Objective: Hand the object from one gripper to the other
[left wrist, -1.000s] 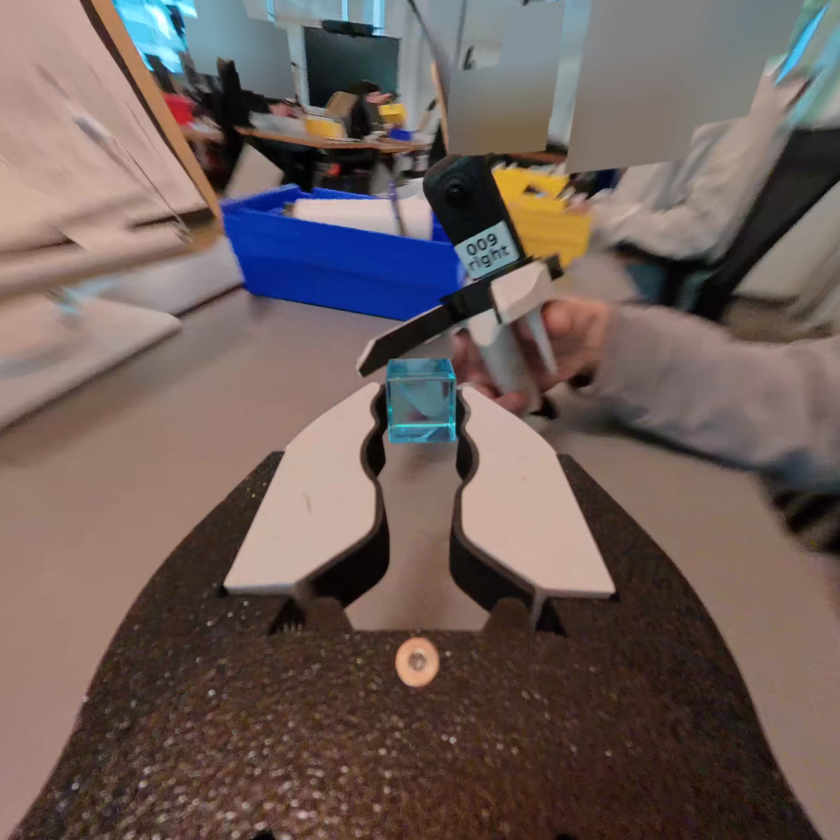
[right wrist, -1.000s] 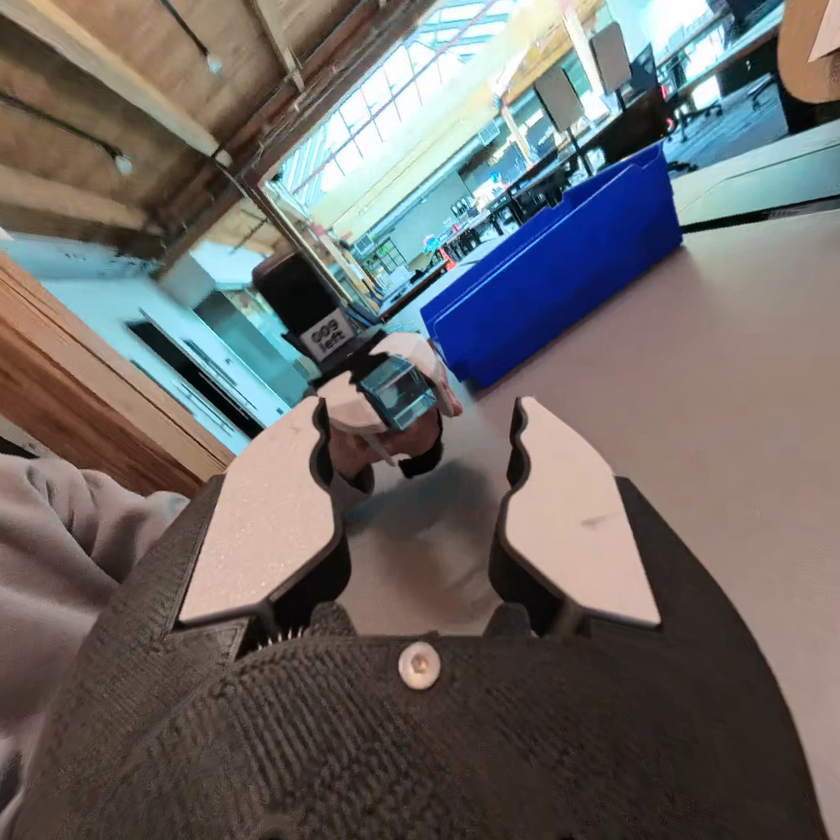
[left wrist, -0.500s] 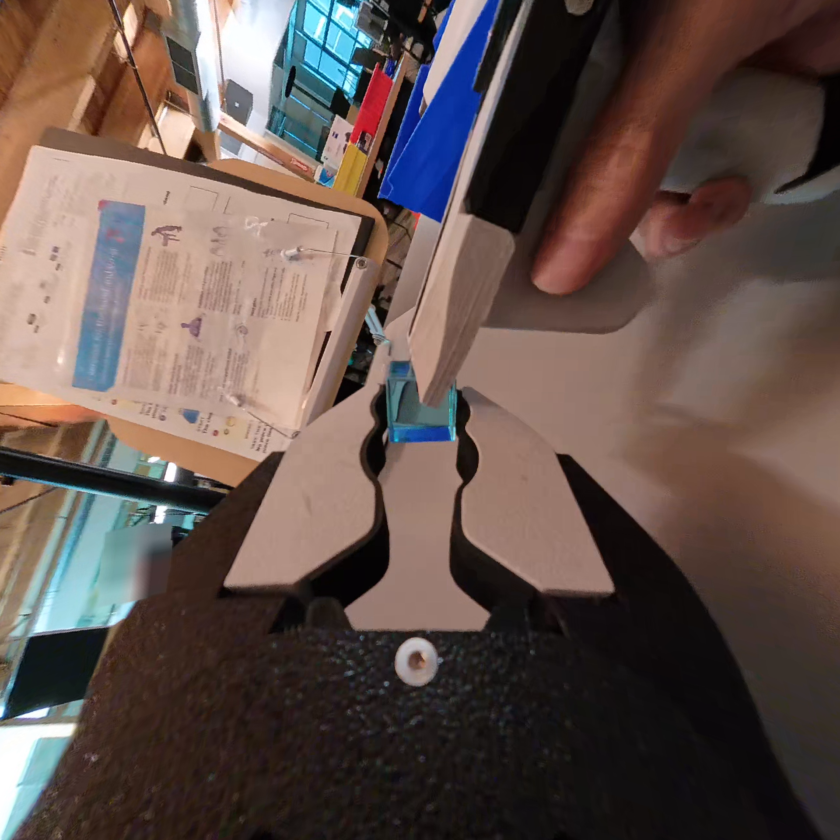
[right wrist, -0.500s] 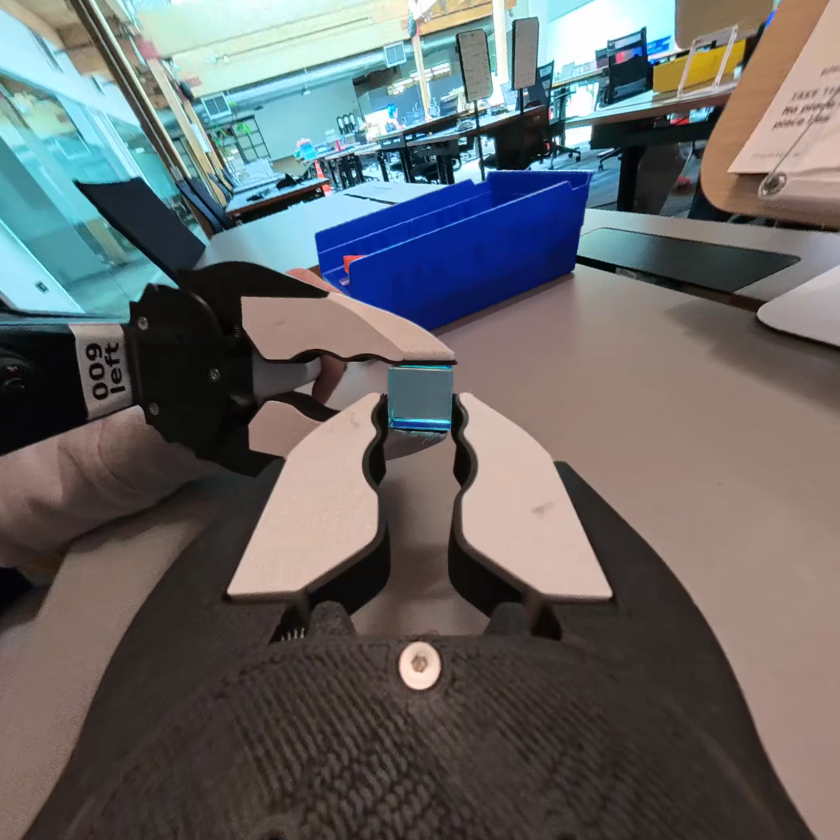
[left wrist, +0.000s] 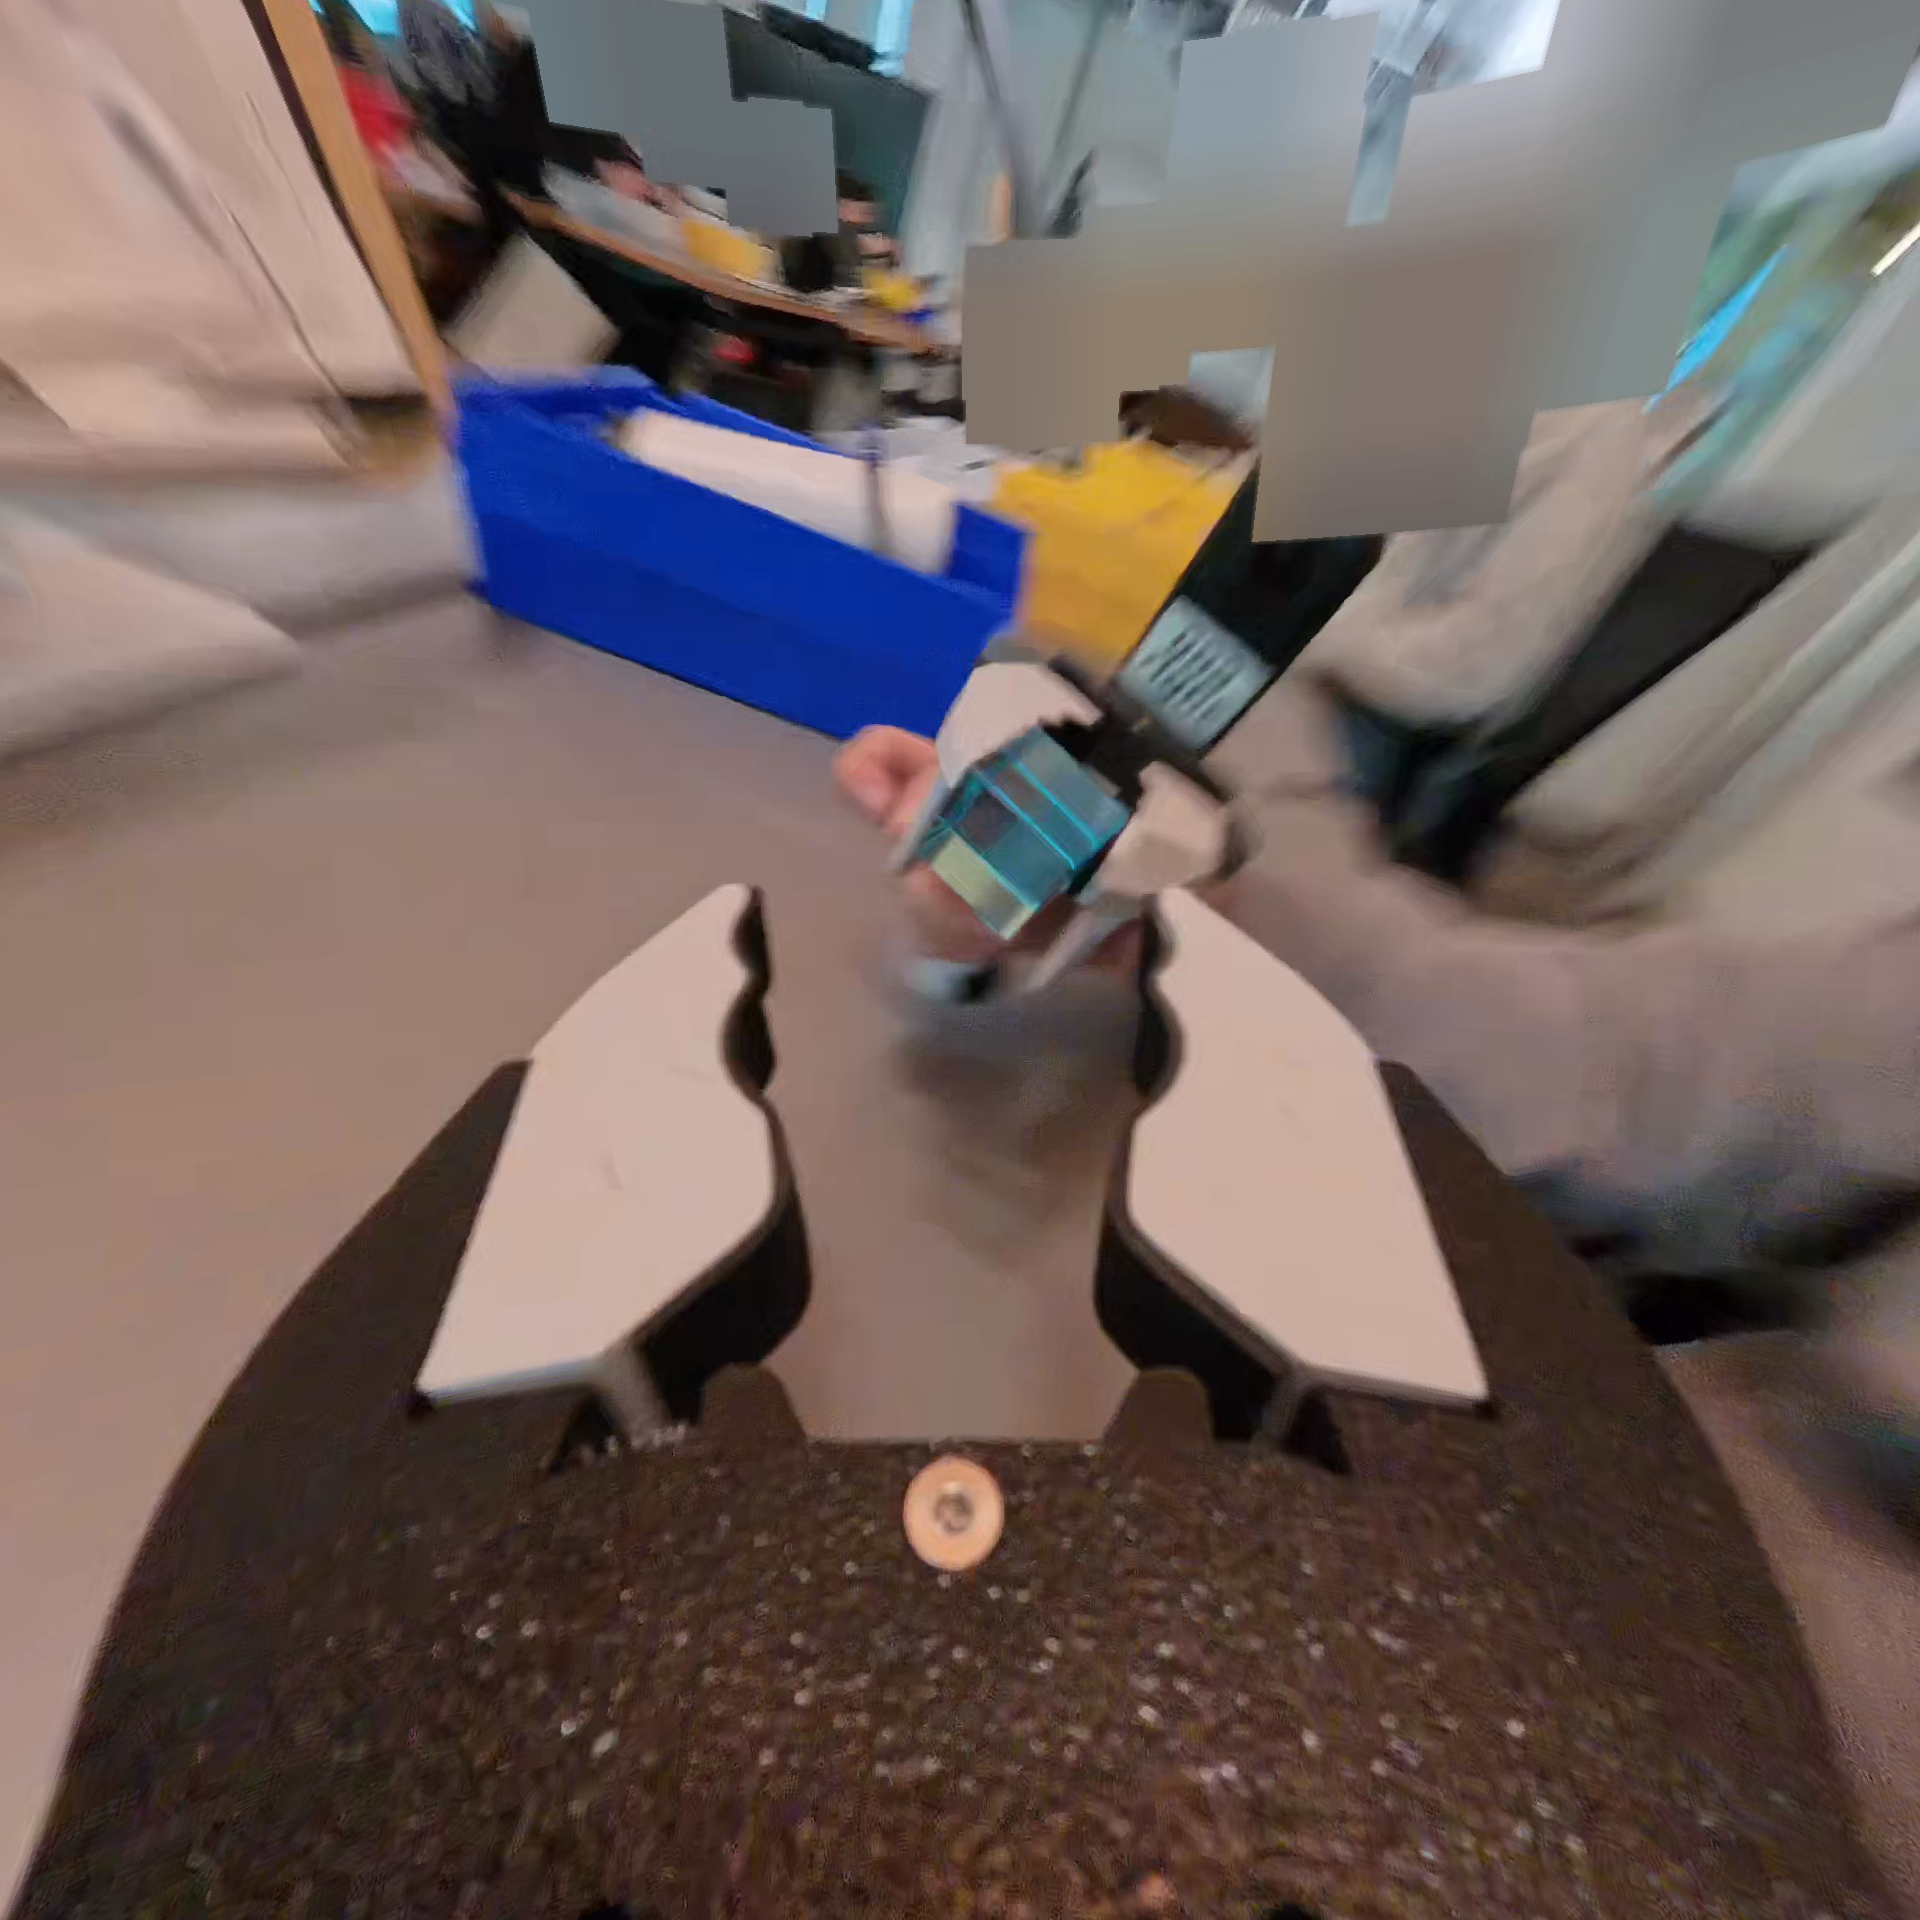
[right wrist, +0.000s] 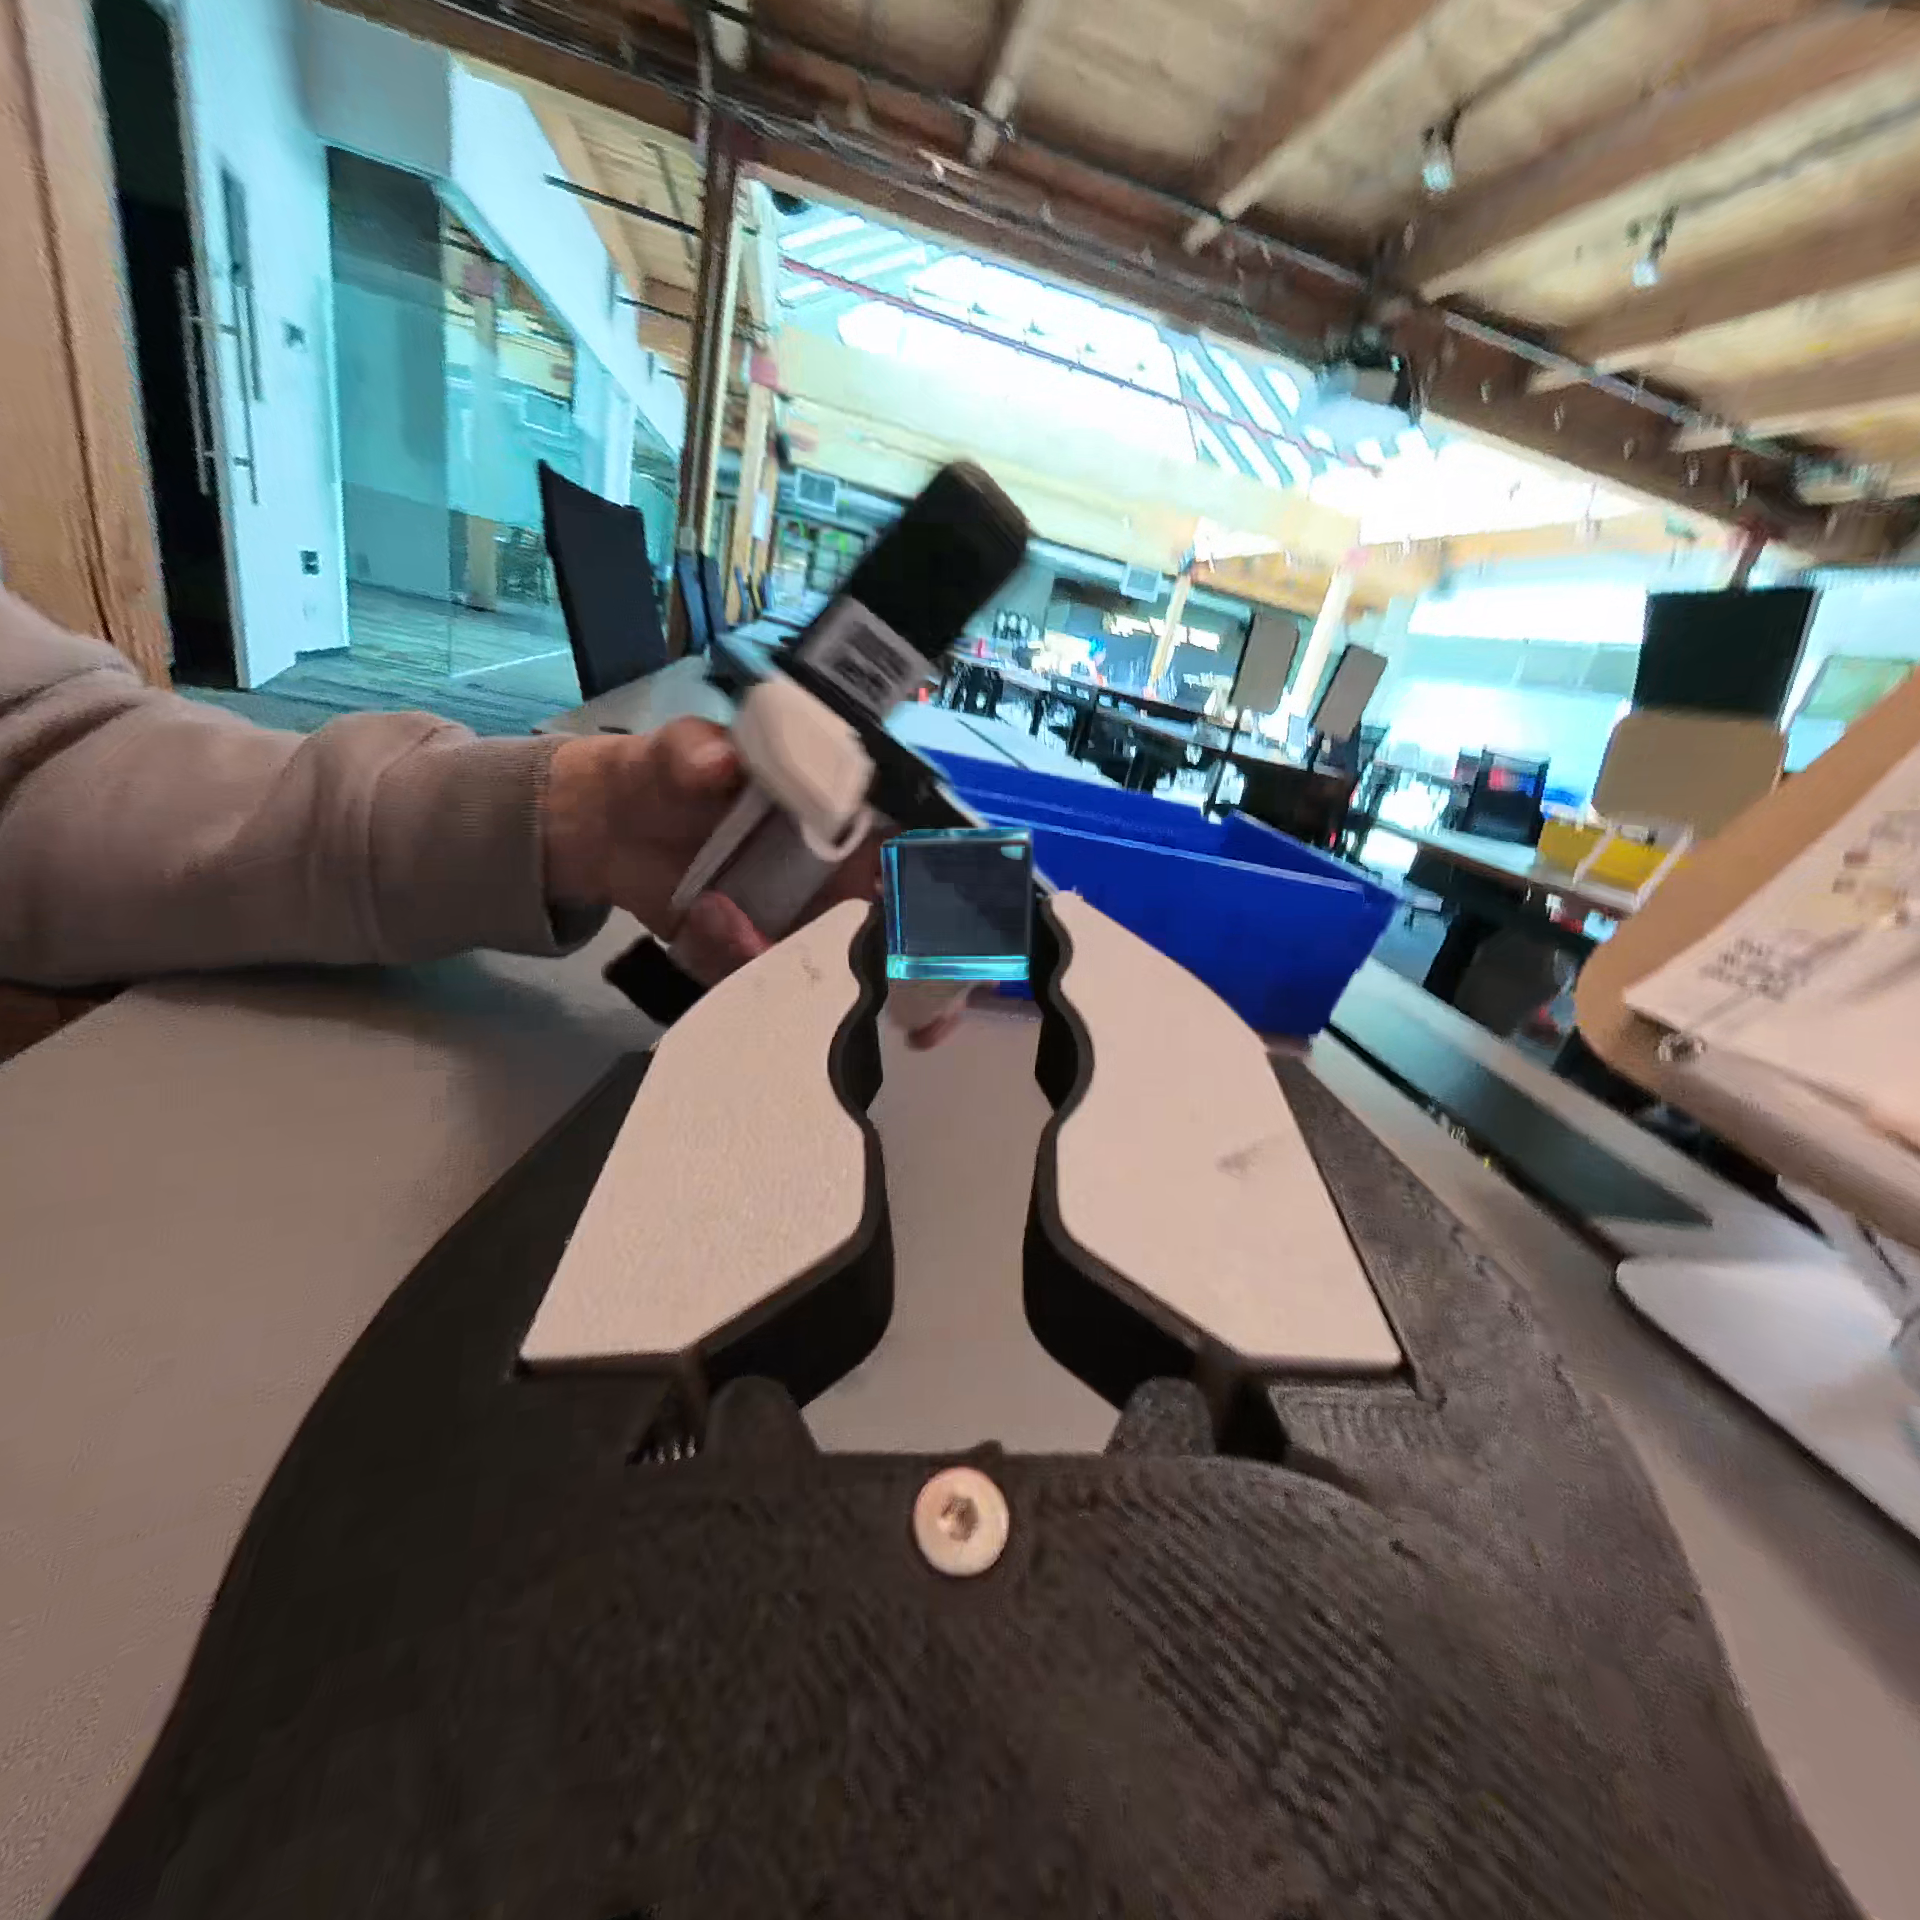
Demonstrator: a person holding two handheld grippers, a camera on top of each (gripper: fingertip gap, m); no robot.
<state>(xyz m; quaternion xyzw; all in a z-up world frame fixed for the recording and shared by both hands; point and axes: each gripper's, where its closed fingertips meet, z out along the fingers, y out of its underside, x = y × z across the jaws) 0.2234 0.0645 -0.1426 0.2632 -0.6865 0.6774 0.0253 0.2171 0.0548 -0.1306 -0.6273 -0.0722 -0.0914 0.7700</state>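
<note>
— Between the tips of the right gripper (right wrist: 956, 920), that's where the cube (right wrist: 956, 912) sits: a clear block with teal edges, pinched from both sides by the pale fingers (right wrist: 1195, 1174), its lower edge level with their notched ends.

— And the left gripper (left wrist: 948, 940)?

— Spread wide, nothing in it. Only grey table (left wrist: 312, 935) shows through the gap between its two fingers (left wrist: 623, 1143).

— Can you see the cube from the left one's side?

— Yes, ahead of it and a bit toward its right finger, raised off the table. From there the cube (left wrist: 1013, 847) appears tilted, one corner pointing back at the left gripper, held at the tip of the right gripper (left wrist: 1049, 831), with a hand (left wrist: 883, 774) wrapped behind. It's blurred, so I can't make out the grip in detail from that side.

— Are the two tools touching?

— No, apart. From the right gripper's side, the left gripper's black body (right wrist: 914, 623) is beyond its left finger, in a hand with a grey sleeve (right wrist: 260, 842).

— Anything else close by?

— A blue bin (right wrist: 1195, 904) past the cube on the table, and papers (right wrist: 1787, 987) off beyond the right finger.
</note>
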